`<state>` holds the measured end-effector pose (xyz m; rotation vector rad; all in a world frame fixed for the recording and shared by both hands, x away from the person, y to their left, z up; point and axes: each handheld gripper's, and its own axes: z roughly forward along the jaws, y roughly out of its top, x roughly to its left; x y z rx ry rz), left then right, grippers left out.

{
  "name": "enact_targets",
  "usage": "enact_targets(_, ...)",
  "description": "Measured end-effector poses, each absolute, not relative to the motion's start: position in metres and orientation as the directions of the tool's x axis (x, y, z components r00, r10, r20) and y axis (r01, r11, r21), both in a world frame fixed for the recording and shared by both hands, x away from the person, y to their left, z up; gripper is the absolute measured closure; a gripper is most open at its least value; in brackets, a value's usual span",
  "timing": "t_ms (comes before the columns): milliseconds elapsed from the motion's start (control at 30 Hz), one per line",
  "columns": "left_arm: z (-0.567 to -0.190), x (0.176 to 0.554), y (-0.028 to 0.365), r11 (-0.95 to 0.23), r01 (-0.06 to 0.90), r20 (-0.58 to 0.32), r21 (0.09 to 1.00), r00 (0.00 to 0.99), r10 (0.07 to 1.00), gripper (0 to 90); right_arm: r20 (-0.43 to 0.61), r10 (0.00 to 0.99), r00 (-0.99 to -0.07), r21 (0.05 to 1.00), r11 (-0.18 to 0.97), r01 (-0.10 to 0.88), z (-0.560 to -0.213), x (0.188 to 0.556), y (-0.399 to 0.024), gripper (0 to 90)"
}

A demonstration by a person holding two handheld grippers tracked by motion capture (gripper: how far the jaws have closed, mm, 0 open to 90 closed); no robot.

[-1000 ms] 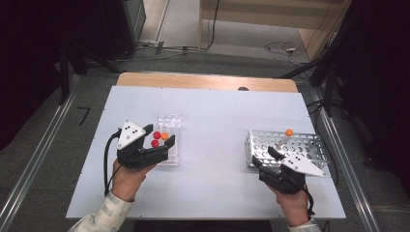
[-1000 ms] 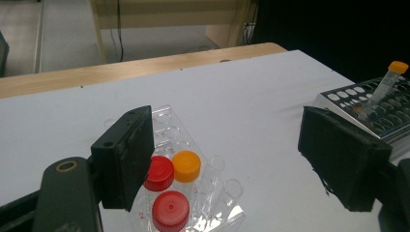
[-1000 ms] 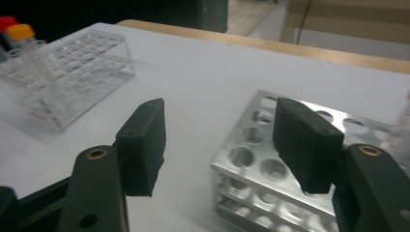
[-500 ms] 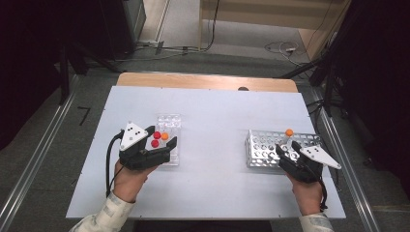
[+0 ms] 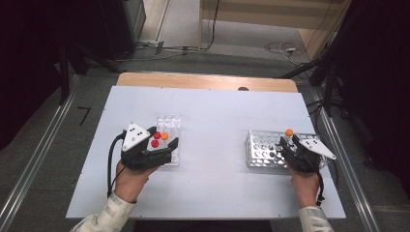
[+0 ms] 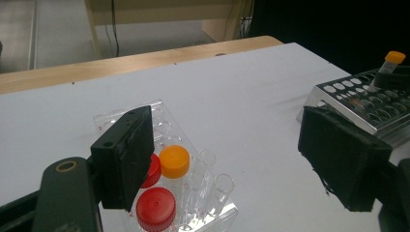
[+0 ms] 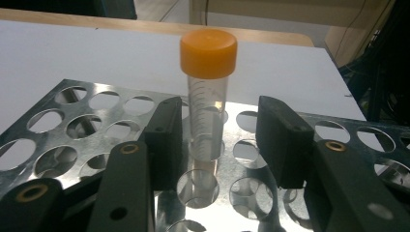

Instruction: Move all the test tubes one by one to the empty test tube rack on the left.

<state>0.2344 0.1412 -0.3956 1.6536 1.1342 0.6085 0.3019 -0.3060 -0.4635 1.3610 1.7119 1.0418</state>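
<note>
Right gripper [image 7: 215, 145] now over metal rack [image 5: 261, 145], jaws just closing around, not yet pinching, orange-capped tube [image 7: 208, 92] standing upright there; left gripper [image 6: 232, 164] spread, idle by clear rack [image 6: 193, 193]; grasp looks imminent

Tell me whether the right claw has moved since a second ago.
Yes. The right claw has moved toward the far right along the metal rack, up to the orange-capped tube, its jaws closing.

Even overhead light on the white table [image 5: 217, 111]; dark surroundings; glare on the metal rack [image 7: 58, 125]; near jaws blurred.
</note>
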Motion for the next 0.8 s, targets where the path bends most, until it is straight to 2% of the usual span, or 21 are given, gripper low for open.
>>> enact_targets(167,-0.3964,0.2349,0.1409,-0.062,0.392,-0.124,0.918,0.433,0.893,20.9,-0.037,0.979,-0.200,0.899,0.120,0.420,-0.4656,0.3054,-0.3066,56.0)
enact_targets(500,-0.3973,0.2348,0.1404,-0.065,0.395,-0.125,0.916,0.436,0.891,20.9,-0.047,0.973,-0.227,0.902,0.139,0.409,-0.4660,0.3047,-0.3028,70.2)
enact_targets(800,-0.3973,0.2347,0.1403,-0.064,0.395,-0.126,0.916,0.436,0.891,20.9,-0.041,0.973,-0.225,0.911,0.130,0.392,-0.4609,0.3024,-0.3032,71.1)
